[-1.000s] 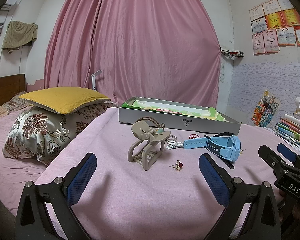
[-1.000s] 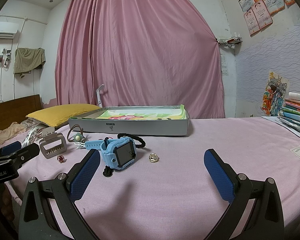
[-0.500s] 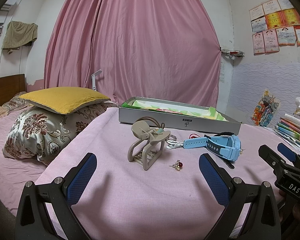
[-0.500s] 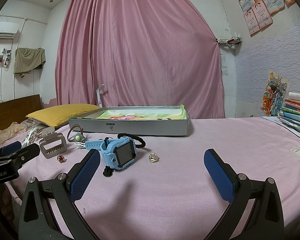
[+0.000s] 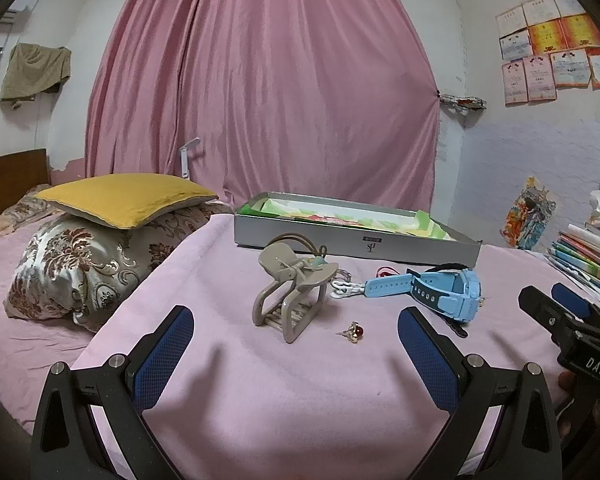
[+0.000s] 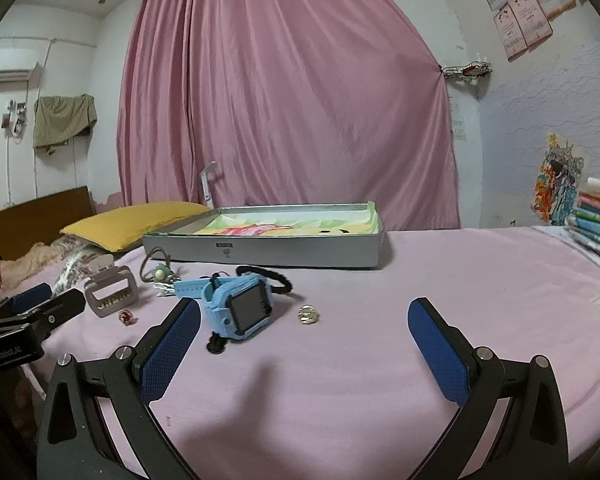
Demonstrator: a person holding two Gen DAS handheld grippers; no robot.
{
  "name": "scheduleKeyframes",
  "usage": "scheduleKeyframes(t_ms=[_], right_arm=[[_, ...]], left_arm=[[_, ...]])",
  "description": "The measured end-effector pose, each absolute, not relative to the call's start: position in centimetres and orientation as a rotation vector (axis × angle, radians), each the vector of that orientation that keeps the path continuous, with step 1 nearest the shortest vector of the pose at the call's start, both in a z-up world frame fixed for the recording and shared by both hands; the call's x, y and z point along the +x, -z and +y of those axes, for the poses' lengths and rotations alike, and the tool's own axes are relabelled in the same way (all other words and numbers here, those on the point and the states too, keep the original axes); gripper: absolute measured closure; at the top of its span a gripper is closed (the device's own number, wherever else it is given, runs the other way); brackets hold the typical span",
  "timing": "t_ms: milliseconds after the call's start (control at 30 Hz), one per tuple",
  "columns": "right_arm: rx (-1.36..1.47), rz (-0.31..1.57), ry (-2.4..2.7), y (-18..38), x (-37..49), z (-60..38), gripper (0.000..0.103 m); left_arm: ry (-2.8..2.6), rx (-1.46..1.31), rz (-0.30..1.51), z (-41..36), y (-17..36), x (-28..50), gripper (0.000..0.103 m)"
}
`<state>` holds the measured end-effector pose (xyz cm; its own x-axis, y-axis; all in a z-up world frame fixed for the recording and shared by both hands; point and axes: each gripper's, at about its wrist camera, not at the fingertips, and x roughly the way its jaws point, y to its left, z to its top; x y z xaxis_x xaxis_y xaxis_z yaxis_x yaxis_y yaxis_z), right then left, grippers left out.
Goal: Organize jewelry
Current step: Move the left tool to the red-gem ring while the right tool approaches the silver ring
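Watch (image 5: 440, 290): long axis left-right mid-frame, strap pointing left
Gold ring (image 6: 308, 314): seen from right wrist only
Left gripper (image 5: 296, 354): fingers wide apart, holding nothing
Right gripper (image 6: 304, 346): likewise spread, holding nothing

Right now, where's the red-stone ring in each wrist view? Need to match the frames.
Left wrist: red-stone ring lies centre frame on the pink sheet, right of the hair claw, left of the blue watch.
Right wrist: ring sits at left, just below the hair claw.
Shared landmark: the grey box behind it.
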<state>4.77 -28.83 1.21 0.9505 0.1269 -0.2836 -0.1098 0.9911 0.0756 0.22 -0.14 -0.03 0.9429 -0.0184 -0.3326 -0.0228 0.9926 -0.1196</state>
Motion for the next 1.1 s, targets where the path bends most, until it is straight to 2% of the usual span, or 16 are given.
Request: scheduleKeyframes(t_ms=[333, 467, 600, 667, 733, 867, 1000, 1100], right_arm=[[-0.131, 0.483, -0.215, -3.0, 6.9, -29.2, 0.001], [-0.127, 0.557, -0.224, -2.7, 8.0, -29.4, 0.001], [-0.02, 0.645, -0.255, -2.3, 9.3, -30.7, 0.002], [0.008, 0.67, -0.273, -1.8, 9.7, -31.0, 0.014], [0.014, 0.69, -0.278, -1.5, 10.0, -31.0, 0.034], [-0.016, 0.717, -0.295, -1.5, 10.6, -30.7, 0.041], [-0.065, 0.741, -0.309, -2.1, 11.4, -30.0, 0.051], [-0.092, 0.76, -0.322, -2.3, 12.1, -29.7, 0.059]], left_arm=[[0.072, -0.119, 0.478, -0.7, 0.1, 2.3, 0.001], [0.112, -0.114, 0.508, -1.1, 0.1, 2.6, 0.001], [0.149, -0.11, 0.535, -1.6, -0.1, 3.0, 0.014], [0.167, -0.111, 0.556, -1.7, -0.1, 3.4, 0.022], [0.182, -0.109, 0.575, -1.9, 0.1, 3.7, 0.033], [0.198, -0.108, 0.611, -2.2, 0.2, 4.5, 0.042], [0.2, -0.1, 0.632, -2.3, 0.1, 5.0, 0.058], [0.213, -0.092, 0.643, -2.5, 0.0, 5.3, 0.064]])
